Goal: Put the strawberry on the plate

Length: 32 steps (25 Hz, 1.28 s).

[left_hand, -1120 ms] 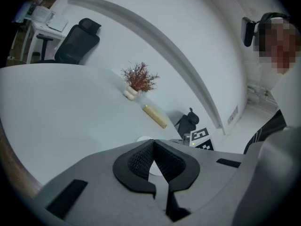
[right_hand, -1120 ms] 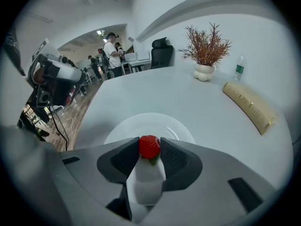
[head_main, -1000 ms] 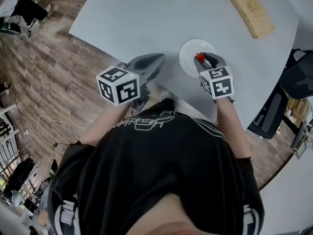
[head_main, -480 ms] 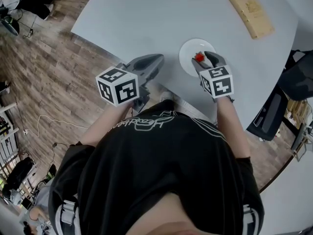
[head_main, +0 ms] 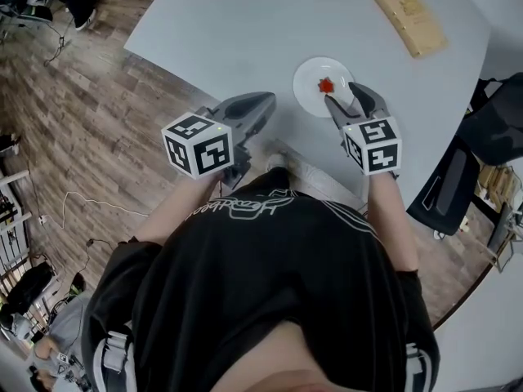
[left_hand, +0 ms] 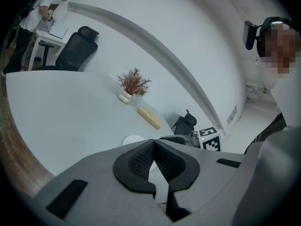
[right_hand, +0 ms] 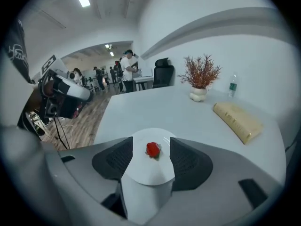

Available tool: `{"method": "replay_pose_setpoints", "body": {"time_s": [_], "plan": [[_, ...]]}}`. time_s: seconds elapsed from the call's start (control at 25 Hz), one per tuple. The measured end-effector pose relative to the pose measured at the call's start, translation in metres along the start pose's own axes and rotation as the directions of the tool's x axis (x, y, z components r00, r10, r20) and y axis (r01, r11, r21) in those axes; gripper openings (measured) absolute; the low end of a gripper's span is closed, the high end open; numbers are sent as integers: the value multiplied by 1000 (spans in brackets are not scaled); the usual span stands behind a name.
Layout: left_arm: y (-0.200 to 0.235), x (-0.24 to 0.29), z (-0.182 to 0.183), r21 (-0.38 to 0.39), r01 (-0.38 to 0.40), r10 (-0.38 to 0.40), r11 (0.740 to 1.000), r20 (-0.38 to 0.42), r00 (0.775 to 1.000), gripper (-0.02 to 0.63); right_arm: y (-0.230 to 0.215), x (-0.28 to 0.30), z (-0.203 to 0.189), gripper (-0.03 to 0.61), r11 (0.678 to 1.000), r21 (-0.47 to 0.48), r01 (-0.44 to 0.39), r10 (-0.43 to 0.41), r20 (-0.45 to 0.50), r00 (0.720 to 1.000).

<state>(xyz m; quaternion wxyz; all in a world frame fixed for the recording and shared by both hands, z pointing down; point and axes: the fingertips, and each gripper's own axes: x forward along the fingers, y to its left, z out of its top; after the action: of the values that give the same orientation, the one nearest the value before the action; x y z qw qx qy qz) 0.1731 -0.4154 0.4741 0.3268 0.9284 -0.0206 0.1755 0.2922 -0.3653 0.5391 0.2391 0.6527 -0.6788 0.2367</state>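
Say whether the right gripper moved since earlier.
Yes. The right gripper drew back from the plate toward the person; its jaws have just been opening, empty, strawberry left there.

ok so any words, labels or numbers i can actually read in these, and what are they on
Nothing is clear enough to quote.
Black shirt: white outline lettering, upside down and creased, not readable.
Tan box: a printed emblem, too small to read.
Two marker cubes: black-and-white square patterns only, no letters or digits.
Small dark sign in the background: too small and blurred.
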Motion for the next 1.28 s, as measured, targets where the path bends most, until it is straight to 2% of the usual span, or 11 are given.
{"method": "replay_pose_setpoints", "body": {"time_s": [0.2, 0.44, 0.6, 0.8, 0.88, 1.04, 1.16, 1.28], "plan": [[-44, -10, -6, 63, 15, -16, 998, 14, 1000, 8, 13, -60, 18, 207, 1000, 10, 8, -10, 128, 992], [-112, -33, -18, 124, 51, -59, 991, 59, 996, 8, 46, -148, 25, 206, 1000, 1, -18, 17, 280, 960], [-160, -36, -24, 180, 64, -81, 982, 91, 992, 6, 55, -201, 23, 201, 1000, -5, 8, -6, 348, 938], [-224, -49, -32, 200, 112, -147, 973, 166, 975, 6, 74, -272, 23, 73, 997, -47, 53, -25, 455, 890], [-252, -59, -43, 228, 114, -158, 967, 188, 969, 6, 89, -301, 15, 49, 997, -63, 55, -17, 489, 872], [-302, -82, -68, 318, 93, -165, 943, 207, 964, 6, 126, -349, -3, 11, 996, -85, -24, 65, 528, 847], [-334, -95, -86, 364, 85, -171, 927, 210, 963, 6, 148, -377, -17, 9, 990, -75, -123, 144, 543, 827], [-358, -106, -102, 394, 88, -179, 915, 201, 963, 6, 164, -396, -28, 9, 983, -63, -175, 180, 552, 814]]}}
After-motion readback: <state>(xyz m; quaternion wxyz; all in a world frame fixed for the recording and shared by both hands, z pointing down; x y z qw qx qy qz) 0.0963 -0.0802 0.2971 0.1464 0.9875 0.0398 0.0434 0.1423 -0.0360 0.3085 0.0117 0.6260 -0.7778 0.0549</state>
